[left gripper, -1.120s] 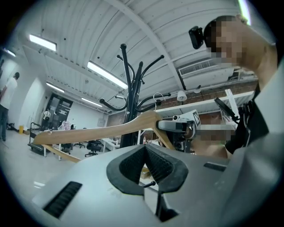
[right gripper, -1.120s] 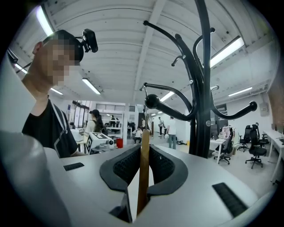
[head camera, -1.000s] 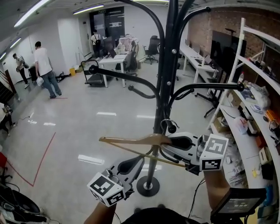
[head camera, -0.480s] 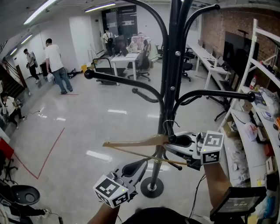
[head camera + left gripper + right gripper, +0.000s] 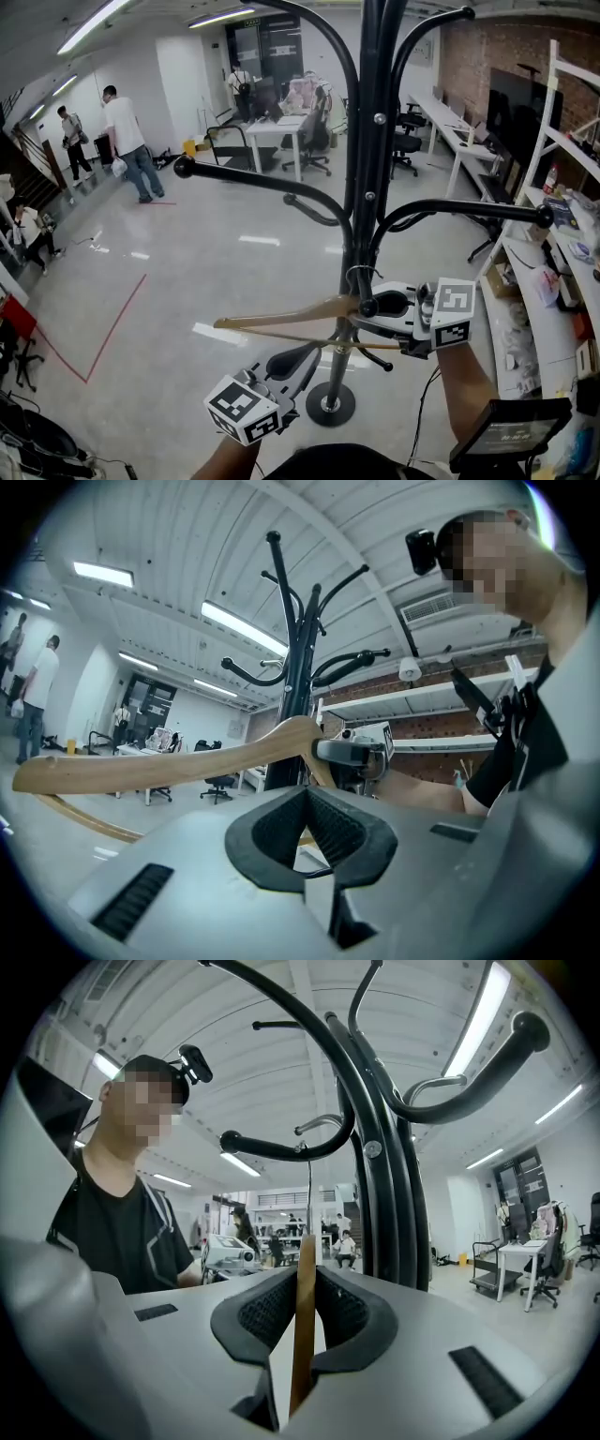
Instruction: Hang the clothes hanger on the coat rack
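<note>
The light wooden clothes hanger (image 5: 291, 312) in the right gripper (image 5: 364, 321) has edged closer to the black metal coat rack's (image 5: 367, 141) pole.

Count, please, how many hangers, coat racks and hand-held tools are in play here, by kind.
Wooden hanger: 1
Coat rack: 1
Tools: 2 (left tool, right tool)
Total: 4

Tan hanger (image 5: 291, 313), black coat rack (image 5: 367, 141)
</note>
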